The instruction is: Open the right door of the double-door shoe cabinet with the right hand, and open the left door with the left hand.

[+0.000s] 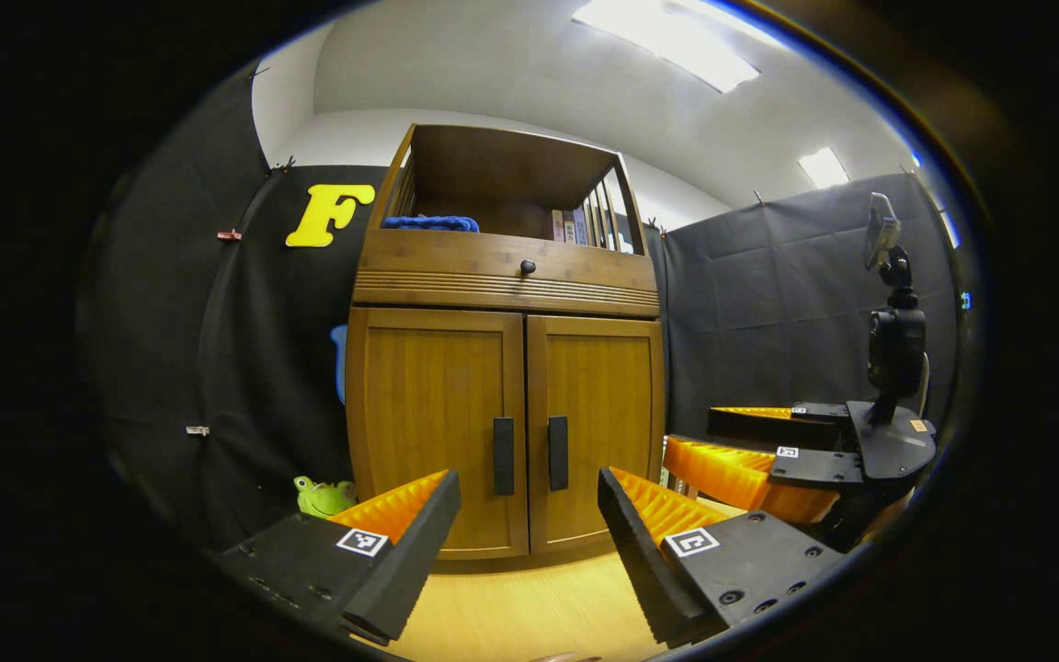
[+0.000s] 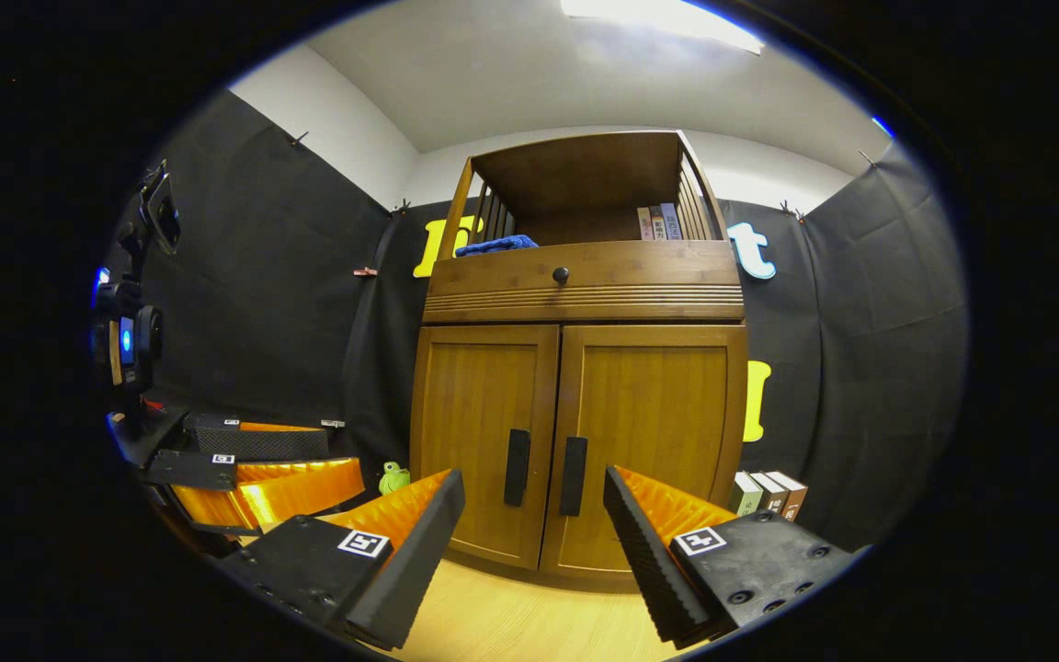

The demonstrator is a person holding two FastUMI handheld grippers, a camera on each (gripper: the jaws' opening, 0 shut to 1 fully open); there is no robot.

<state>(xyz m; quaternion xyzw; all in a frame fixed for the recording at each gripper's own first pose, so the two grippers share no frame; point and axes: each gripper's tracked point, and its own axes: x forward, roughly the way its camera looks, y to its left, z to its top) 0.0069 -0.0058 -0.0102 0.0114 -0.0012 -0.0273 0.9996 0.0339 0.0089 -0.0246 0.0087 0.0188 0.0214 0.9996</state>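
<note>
Shoe cabinet (image 1: 504, 368) at frame centre, left door (image 1: 438, 423) and right door (image 1: 598, 423) closed. Left gripper (image 1: 529, 542) and right gripper (image 2: 534, 542) at the bottom, both spread wide, gripping nothing, apart from the handles.

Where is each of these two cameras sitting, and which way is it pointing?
Left gripper view: rides on the left gripper, low, facing the closed cabinet head-on; its own two open fingers show at the bottom, and the right gripper sits off to one side.
Right gripper view: rides on the right gripper, low, facing the cabinet slightly from the right; its own open fingers show below, the left gripper to the side.
Shared: cabinet, both door handles, blue cloth on its shelf, green frog toy.
</note>
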